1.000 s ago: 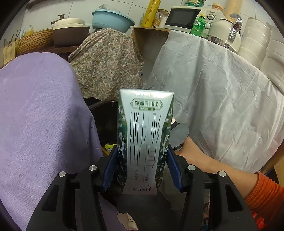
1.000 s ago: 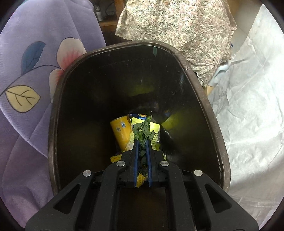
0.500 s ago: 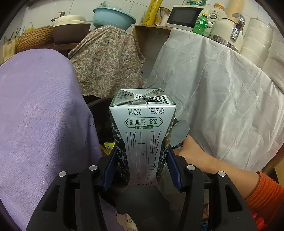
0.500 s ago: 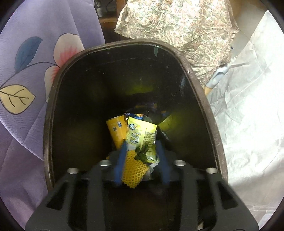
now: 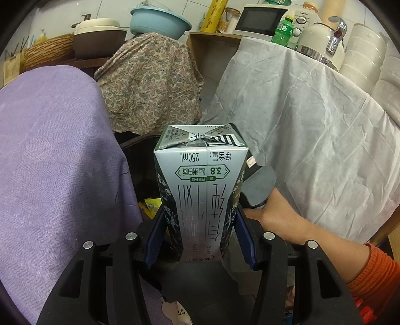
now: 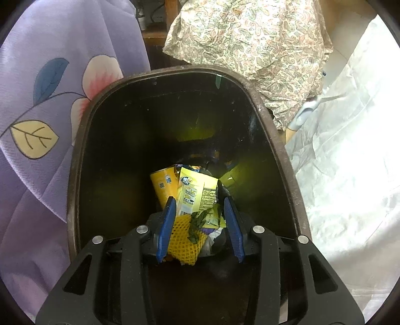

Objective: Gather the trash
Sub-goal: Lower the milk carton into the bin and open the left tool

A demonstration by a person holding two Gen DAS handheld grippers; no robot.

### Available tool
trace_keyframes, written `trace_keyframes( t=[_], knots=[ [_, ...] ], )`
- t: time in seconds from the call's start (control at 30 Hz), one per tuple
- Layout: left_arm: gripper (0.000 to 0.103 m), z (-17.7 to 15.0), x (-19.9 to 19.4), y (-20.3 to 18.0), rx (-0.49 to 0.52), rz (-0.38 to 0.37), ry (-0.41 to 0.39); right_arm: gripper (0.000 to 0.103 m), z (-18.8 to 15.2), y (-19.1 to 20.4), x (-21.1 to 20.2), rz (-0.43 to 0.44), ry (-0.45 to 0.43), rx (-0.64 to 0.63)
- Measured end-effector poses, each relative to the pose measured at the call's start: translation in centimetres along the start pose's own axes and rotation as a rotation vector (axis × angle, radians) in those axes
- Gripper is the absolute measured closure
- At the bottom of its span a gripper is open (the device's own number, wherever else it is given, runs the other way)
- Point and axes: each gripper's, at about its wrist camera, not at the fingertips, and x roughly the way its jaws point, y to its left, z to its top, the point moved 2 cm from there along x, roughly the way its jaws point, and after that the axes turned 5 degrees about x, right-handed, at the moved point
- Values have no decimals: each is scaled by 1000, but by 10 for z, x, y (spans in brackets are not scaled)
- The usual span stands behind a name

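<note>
My left gripper (image 5: 200, 237) is shut on a silver and green 250 mL milk carton (image 5: 201, 190), held upright, just this side of the dark trash bin (image 5: 142, 160). My right gripper (image 6: 198, 222) is open and empty over the mouth of the bin (image 6: 82, 140). Down in the bin lie a green leafy scrap (image 6: 197, 221), a yellow foam net (image 6: 185, 241), yellow snack packets (image 6: 197, 192) and a yellow cup (image 6: 163, 186). The person's right hand (image 5: 277, 215) holds the other gripper's handle beside the carton.
A purple flowered cloth (image 6: 37, 125) covers furniture left of the bin, a paisley cloth (image 6: 250, 37) hangs behind it, a white cloth (image 6: 350, 150) drapes a table on the right. That table carries a kettle (image 5: 322, 42), green bottle (image 5: 282, 32) and microwave (image 5: 262, 20).
My right gripper opened and the green leafy scrap dropped into the bin. The milk carton in my left gripper tipped, so its top face now shows.
</note>
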Motion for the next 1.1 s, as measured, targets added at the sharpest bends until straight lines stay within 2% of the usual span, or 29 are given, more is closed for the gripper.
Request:
trace_keyframes(
  t=[0.07,0.1,0.13,0.47,0.63,0.67,0.7,0.73,0.8,0.93,1.1],
  knots=[
    [51,0,3,0,4,2,6,60,-1,-3,-8,1,-19,8],
    [51,1,5,-1,6,4,9,54,-1,-5,-13,-1,-32,11],
    [51,2,9,-2,9,2,13,53,-2,-8,-18,-8,-45,11],
    [51,12,54,-3,-17,-9,53,53,-30,-56,-77,-126,-170,50],
    [51,16,83,-1,6,44,79,52,-45,-75,-102,-169,-211,87],
    [51,16,88,-2,16,53,83,49,-50,-78,-107,-176,-219,99],
    [51,15,93,-2,25,62,88,37,-54,-80,-111,-178,-228,111],
    [51,15,99,-1,29,71,95,30,-59,-81,-117,-177,-245,126],
    [51,13,110,3,29,85,112,30,-69,-83,-129,-168,-268,141],
    [51,10,131,5,43,114,148,28,-89,-80,-141,-214,-292,133],
    [51,12,150,2,77,136,185,28,-109,-81,-149,-168,-290,188]
  ],
)
